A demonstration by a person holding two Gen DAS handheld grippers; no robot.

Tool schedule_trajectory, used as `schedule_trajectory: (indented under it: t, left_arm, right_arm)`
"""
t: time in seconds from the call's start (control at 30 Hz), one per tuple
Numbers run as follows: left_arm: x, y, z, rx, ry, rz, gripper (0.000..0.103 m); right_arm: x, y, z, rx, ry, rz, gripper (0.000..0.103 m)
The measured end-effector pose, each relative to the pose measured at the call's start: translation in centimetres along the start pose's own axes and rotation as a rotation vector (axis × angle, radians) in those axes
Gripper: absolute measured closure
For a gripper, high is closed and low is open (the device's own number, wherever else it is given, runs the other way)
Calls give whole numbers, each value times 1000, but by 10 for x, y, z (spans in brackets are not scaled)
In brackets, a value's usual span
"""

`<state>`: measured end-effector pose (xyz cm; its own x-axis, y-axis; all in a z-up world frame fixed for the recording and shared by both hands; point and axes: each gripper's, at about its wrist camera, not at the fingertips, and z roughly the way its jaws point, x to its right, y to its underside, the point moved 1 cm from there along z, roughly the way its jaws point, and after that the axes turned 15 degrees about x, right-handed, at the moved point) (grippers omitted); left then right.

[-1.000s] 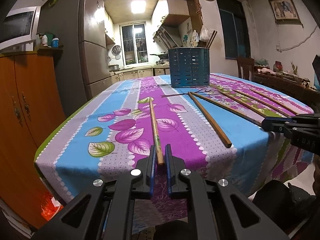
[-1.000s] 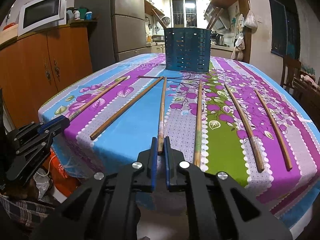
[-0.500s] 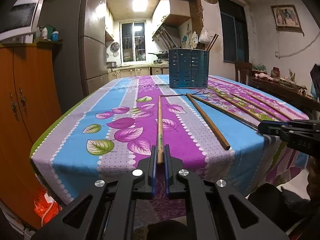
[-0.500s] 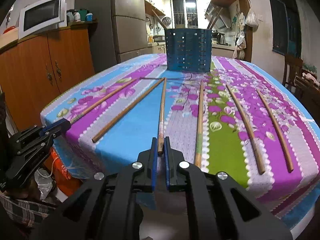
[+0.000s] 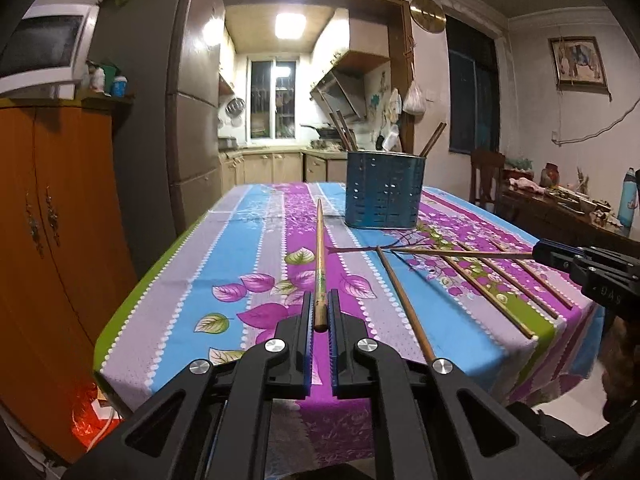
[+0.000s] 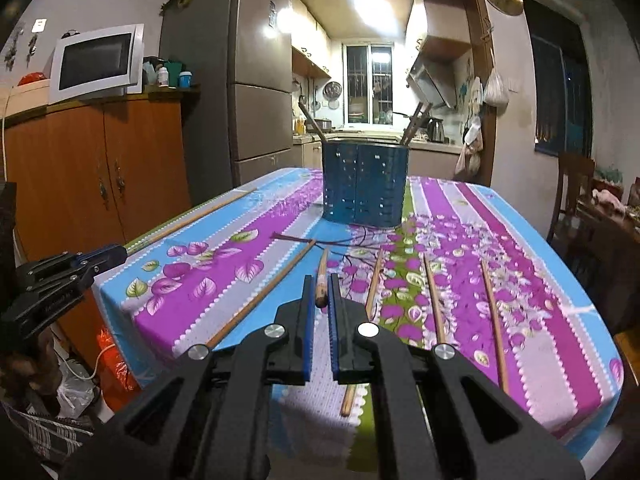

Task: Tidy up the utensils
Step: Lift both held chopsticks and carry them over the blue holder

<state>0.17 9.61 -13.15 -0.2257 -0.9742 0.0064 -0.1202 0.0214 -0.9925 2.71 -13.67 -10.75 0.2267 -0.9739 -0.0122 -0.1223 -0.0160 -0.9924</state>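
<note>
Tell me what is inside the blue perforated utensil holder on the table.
Brown chopstick ends stick up above the rim of the blue holder, leaning to either side. Its walls hide their lower parts, so their exact number and anything else in there cannot be seen.

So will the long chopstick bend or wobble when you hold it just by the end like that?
Probably not bend: the chopstick in the left tool stays straight along its whole length, so it looks stiff. It may wobble or swing, since only its very end is pinched. Being thin wood or bamboo, it is likely light.
</note>
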Motion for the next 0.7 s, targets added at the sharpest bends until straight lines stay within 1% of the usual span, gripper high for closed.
schedule_trajectory:
  t: [0.1,0.13,0.23,0.4,0.5,0.57,0.7]
  left_arm:
    - [-4,-11,4,-39,2,7,96]
    - [-6,-14,4,-39,0,13,96]
    - [-12,-27,8,-70,15,7,96]
    - [-19,-59,12,-46,46,-9,96]
    - [-21,-81,18,-49,71,-15,96]
    - [-24,-94,28,-79,82,-18,96]
    - [-35,-111,42,-129,77,-40,96]
  right_arm:
    - [0,-4,-1,12,-10,-10,98]
    - [0,-6,-1,17,-13,-13,98]
    - [-2,-11,-1,33,-23,-22,98]
    - [-5,-30,1,85,-47,-70,98]
    - [-2,-45,5,114,-60,-80,98]
    - [2,-57,8,134,-66,-80,98]
    - [9,-75,10,170,-70,-88,98]
